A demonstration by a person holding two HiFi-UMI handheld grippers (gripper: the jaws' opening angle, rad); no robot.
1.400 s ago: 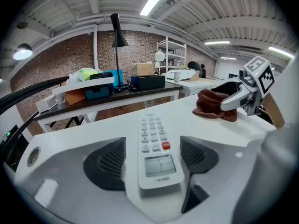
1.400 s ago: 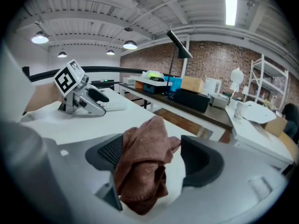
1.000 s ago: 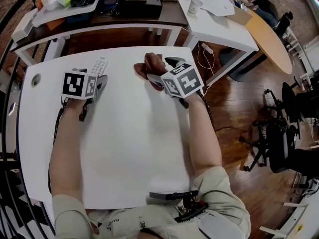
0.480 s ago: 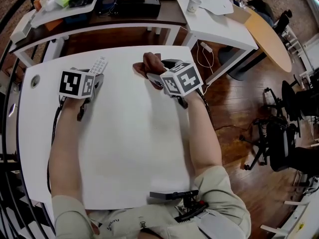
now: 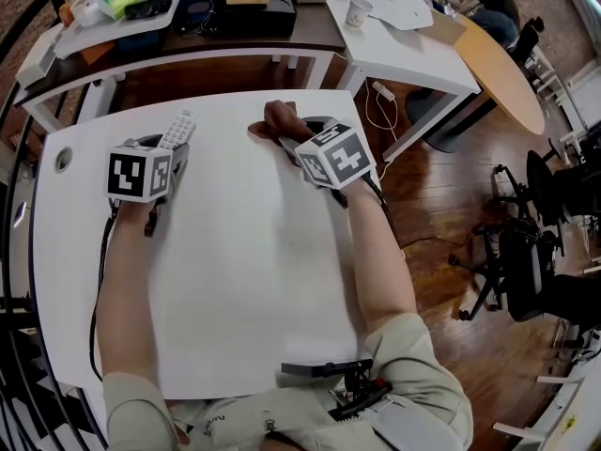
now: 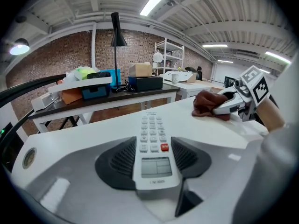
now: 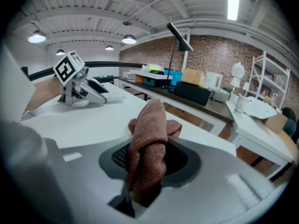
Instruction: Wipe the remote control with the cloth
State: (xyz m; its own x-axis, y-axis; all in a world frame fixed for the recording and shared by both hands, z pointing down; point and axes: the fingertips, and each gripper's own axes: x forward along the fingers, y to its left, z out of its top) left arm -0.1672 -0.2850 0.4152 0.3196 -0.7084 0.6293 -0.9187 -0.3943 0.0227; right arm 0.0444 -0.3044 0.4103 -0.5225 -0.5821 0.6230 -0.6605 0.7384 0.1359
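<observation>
Your forearms reach across the white table (image 5: 244, 280), both tilted down. The jaws of your left gripper (image 6: 156, 158) have just closed on the remote control (image 6: 152, 141), and those of your right gripper (image 7: 145, 167) on the bunched cloth (image 7: 149, 129), near the far edge.

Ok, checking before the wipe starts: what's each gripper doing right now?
Left gripper: jaws just closed on the remote control.
Right gripper: jaws just closed on the cloth.

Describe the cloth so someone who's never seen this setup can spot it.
On the large white table, look to the far edge, right of the white push-button remote control. There the right gripper, whose jaws have just been closing, pinches a crumpled reddish-brown cloth, the only soft fabric thing on the tabletop.
</observation>
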